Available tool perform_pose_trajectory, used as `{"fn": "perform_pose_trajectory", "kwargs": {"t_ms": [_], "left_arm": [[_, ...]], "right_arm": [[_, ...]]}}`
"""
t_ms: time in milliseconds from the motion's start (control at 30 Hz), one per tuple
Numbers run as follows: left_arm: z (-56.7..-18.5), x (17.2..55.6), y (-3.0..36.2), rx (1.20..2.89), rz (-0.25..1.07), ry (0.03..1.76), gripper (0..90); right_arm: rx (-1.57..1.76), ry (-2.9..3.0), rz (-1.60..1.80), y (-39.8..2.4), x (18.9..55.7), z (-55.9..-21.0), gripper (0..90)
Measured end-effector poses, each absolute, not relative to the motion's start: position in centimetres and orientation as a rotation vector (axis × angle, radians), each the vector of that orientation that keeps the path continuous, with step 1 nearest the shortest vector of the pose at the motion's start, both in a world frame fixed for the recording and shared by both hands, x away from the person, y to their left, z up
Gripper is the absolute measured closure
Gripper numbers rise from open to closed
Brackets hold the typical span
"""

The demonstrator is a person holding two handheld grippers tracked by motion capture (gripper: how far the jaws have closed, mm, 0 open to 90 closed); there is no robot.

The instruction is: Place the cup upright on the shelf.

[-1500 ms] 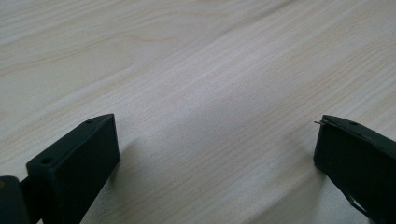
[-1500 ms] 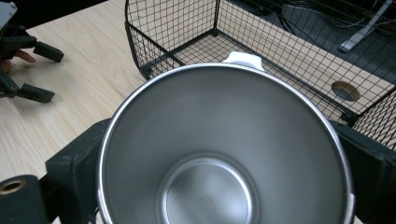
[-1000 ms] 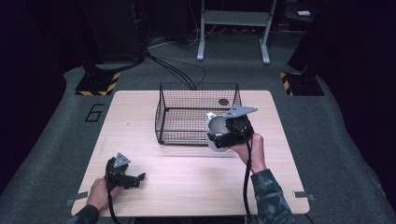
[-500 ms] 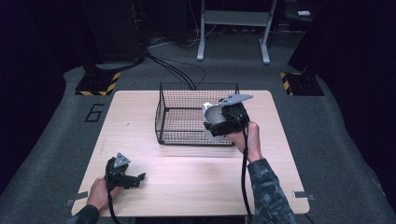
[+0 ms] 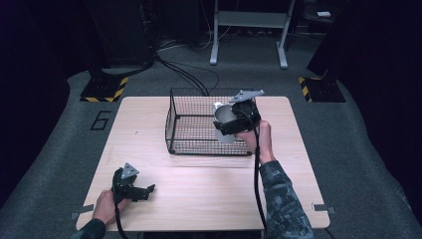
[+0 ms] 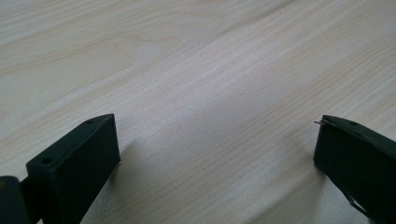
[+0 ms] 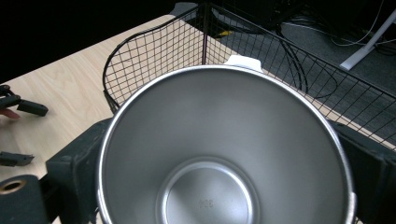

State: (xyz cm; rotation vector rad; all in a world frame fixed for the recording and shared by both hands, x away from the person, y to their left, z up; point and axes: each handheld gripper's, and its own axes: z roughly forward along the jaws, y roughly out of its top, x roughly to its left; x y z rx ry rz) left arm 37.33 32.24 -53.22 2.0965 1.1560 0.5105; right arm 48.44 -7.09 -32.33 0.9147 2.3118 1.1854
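Note:
My right gripper (image 5: 225,125) is shut on a white cup with a steel inside (image 5: 225,119), held in the air over the right half of the black wire basket (image 5: 191,130). In the right gripper view the cup (image 7: 224,154) sits between the two jaws, its mouth facing the camera, with the basket (image 7: 154,60) beyond it. My left gripper (image 5: 148,190) rests on the table near the front left edge, jaws open and nothing between them. The left gripper view looks down at bare wood (image 6: 205,93) between the jaws.
The light wooden table (image 5: 149,164) carries the basket at its back middle. A small dark round object lies on the table behind the basket's right corner, partly hidden by my right gripper. Dark floor, cables and stand legs (image 5: 249,30) lie beyond.
My right gripper has lifted the cup and carried it away from me and leftward, from the basket's near right corner to above its inside. The left gripper has stayed put.

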Motion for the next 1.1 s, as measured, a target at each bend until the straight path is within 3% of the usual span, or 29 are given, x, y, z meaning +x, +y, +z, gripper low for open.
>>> {"fn": "perform_pose_trajectory", "kwargs": {"t_ms": [633, 1100], "left_arm": [[-53.3, 37.3, 32.2, 2.089, 0.504, 1.162, 0.3], [-53.2, 37.3, 32.2, 2.097, 0.504, 1.156, 0.3]], "right_arm": [[0.941, 2.322, 1.143, -5.0, 52.3, -31.9, 5.6], [1.045, 2.338, 1.080, -4.1, 55.7, -33.8, 5.6]]}}
